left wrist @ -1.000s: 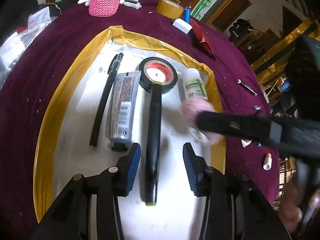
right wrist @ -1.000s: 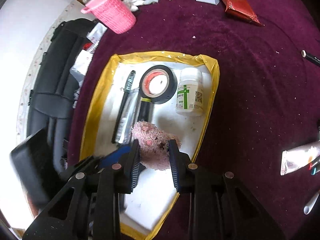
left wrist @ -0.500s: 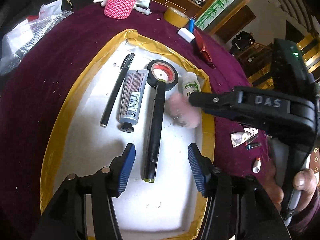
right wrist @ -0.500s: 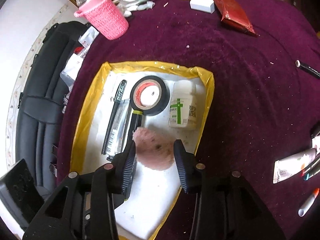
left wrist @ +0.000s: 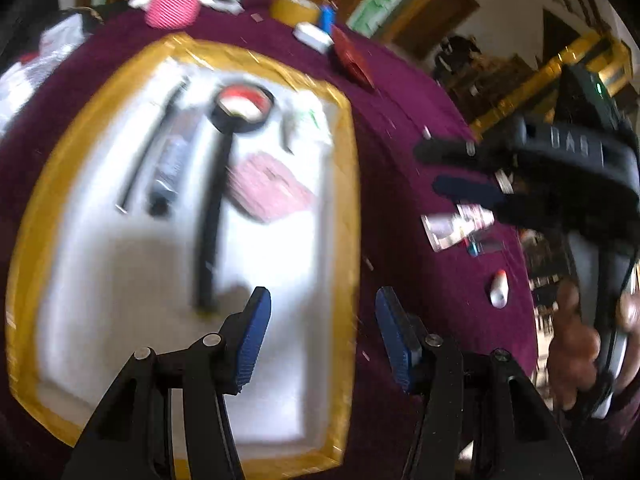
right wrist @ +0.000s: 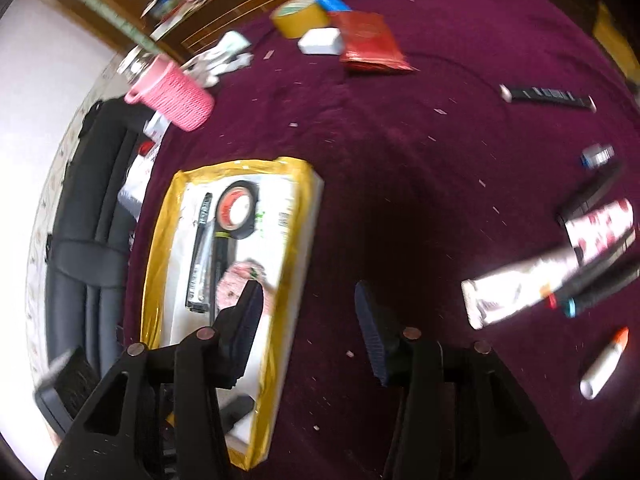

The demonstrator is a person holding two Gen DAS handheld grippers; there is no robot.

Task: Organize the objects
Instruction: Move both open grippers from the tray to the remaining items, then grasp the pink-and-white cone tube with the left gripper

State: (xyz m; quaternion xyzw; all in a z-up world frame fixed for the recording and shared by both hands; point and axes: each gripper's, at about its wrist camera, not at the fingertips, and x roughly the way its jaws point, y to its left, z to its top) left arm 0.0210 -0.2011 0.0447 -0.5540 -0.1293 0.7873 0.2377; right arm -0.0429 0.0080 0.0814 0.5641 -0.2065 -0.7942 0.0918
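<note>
A white tray with a yellow rim (left wrist: 348, 200) (right wrist: 160, 248) lies on the purple cloth. It holds a pen (left wrist: 152, 148), a grey tube (left wrist: 172, 160), a black tape roll (left wrist: 242, 108) (right wrist: 236, 210), a black marker (left wrist: 214, 216), a white bottle (right wrist: 280, 208) and a pink fluffy puff (left wrist: 268, 188) (right wrist: 234, 280). My left gripper (left wrist: 322, 320) hangs open over the tray's right rim, holding nothing. My right gripper (right wrist: 308, 312) (left wrist: 444, 168) is over the cloth right of the tray. Its jaws are opening with nothing between them.
On the cloth to the right lie a silvery tube (right wrist: 520, 284), several markers (right wrist: 600, 288) and a white stick with an orange tip (right wrist: 604, 364). At the back stand a pink knitted cup (right wrist: 172, 96), yellow tape (right wrist: 298, 16) and a red packet (right wrist: 368, 40). A black bag (right wrist: 88, 220) lies left.
My right gripper let go of the pink puff, which now lies in the tray, and swung right over the cloth. My left gripper opened wider and shifted right, off the black marker.
</note>
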